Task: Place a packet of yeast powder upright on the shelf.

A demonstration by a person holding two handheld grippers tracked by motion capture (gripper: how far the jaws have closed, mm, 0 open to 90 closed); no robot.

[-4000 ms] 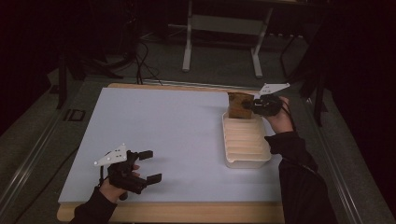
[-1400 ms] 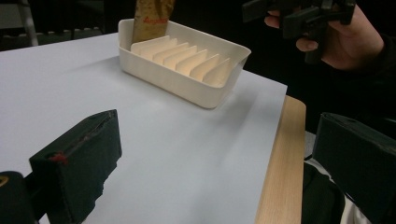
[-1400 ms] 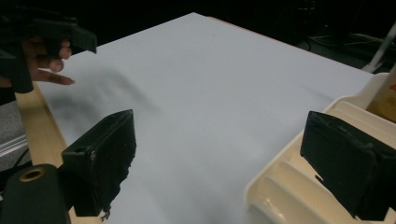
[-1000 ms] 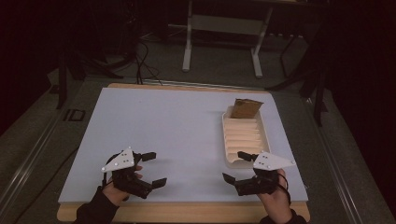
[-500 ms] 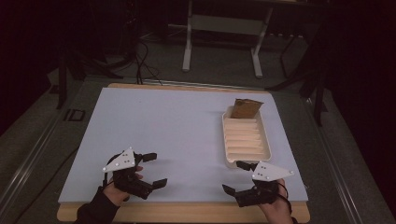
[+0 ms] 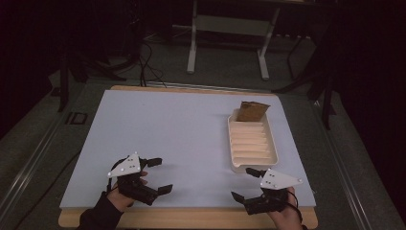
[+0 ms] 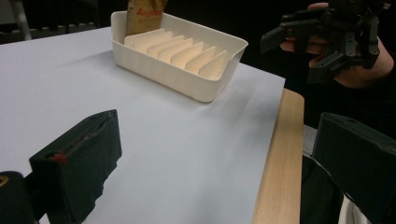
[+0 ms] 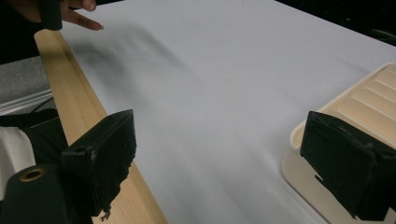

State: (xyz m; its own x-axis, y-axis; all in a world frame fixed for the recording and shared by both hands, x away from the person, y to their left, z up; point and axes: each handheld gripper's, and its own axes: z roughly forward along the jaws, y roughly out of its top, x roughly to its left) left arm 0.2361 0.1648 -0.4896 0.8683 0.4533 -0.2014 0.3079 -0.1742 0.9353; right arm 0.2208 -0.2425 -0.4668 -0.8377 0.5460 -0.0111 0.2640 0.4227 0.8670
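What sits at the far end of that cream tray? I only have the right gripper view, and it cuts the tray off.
Observer: A brown packet stands at the far end of the tray.
Operator: Anything in the other slots?
Observer: No, the ribbed slots nearer you are bare.
Operator: Is the left claw carrying something?
Observer: No, the left claw is open and empty over the white sheet.

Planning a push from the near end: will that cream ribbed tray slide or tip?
The cream ribbed tray probably slides rather than tips: it looks low, wide and flat-bottomed. It seems light, thin-walled plastic, so it may skid easily. The brown packet leaning at its far end might topple.
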